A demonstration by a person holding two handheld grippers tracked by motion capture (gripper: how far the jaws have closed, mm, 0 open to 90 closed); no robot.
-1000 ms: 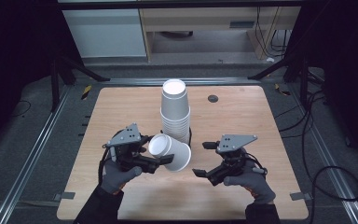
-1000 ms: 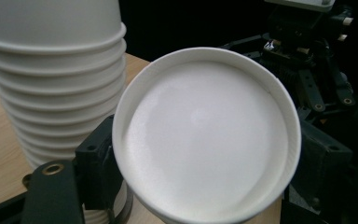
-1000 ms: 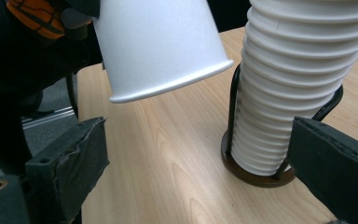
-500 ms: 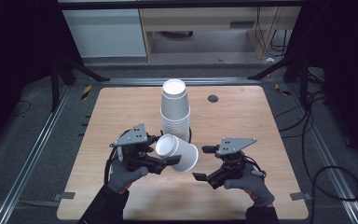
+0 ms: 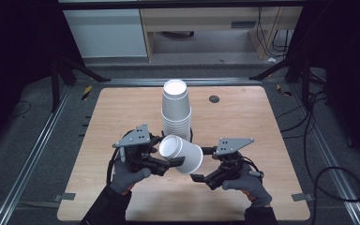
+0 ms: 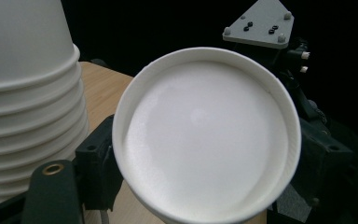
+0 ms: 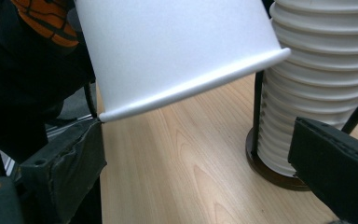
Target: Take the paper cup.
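A tall stack of upturned white paper cups (image 5: 176,107) stands mid-table; it also shows in the left gripper view (image 6: 25,93) and the right gripper view (image 7: 326,88). My left gripper (image 5: 171,153) is shut on a single white cup (image 5: 182,153), held on its side above the wood with its base toward that gripper's camera (image 6: 205,135). The cup's rolled mouth rim (image 7: 191,88) points at my right gripper (image 5: 201,164). Its jaws have just been opening and stand wide (image 7: 200,154), the rim hanging just over the left one.
The wooden table (image 5: 243,117) lies in a metal frame with dark floor around it. The stack rests on a dark round stand (image 7: 272,170). A small dark disc (image 5: 214,99) lies back right of the stack. Cabinets stand beyond the far edge.
My left gripper has carried the single cup to the right, up to the right gripper. The right gripper has stayed in place and its jaws stand a little wider.
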